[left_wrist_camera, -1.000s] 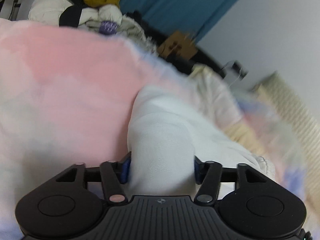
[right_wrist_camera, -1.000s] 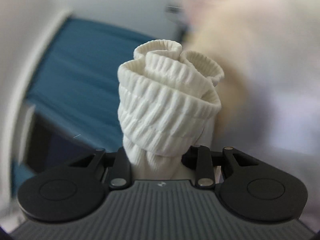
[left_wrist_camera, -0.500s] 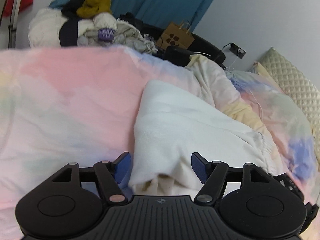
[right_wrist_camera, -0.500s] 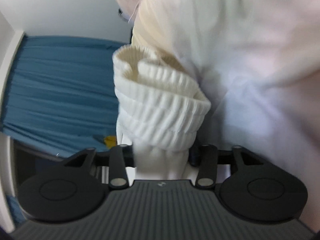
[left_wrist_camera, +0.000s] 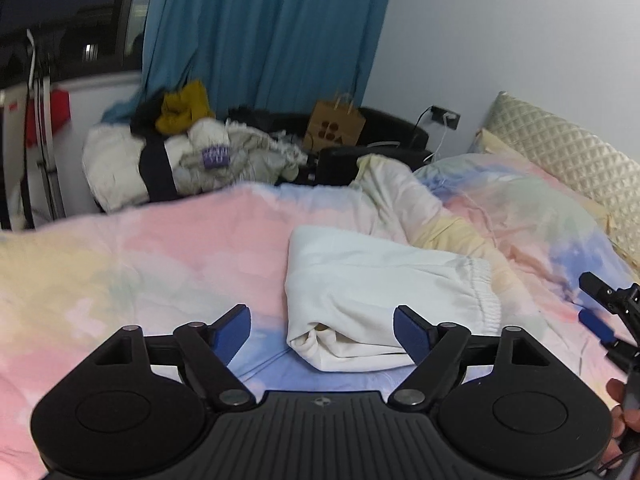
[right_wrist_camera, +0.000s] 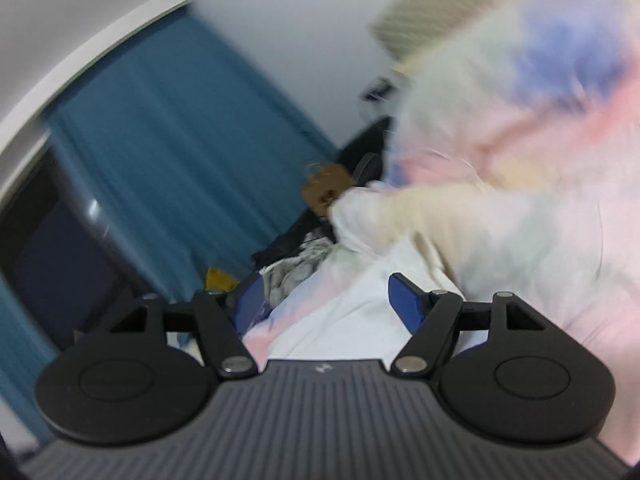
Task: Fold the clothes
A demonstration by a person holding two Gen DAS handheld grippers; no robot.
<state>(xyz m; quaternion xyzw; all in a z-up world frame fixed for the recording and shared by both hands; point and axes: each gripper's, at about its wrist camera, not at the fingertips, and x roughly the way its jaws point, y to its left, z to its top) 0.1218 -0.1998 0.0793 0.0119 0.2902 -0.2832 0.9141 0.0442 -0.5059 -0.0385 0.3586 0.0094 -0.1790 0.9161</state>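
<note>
White garment [left_wrist_camera: 384, 300] lies folded on pastel duvet [left_wrist_camera: 160, 264], just ahead of our left gripper [left_wrist_camera: 322, 330]; jaws opening, nothing clamped. Right gripper [right_wrist_camera: 324, 302] likewise opening, empty, view blurred. We judge fold finished, 2 claws free.

White sweatpants [left_wrist_camera: 384, 292] lie folded into a thick bundle on the pastel bedspread [left_wrist_camera: 160, 264] — elastic cuff at its right end.
</note>
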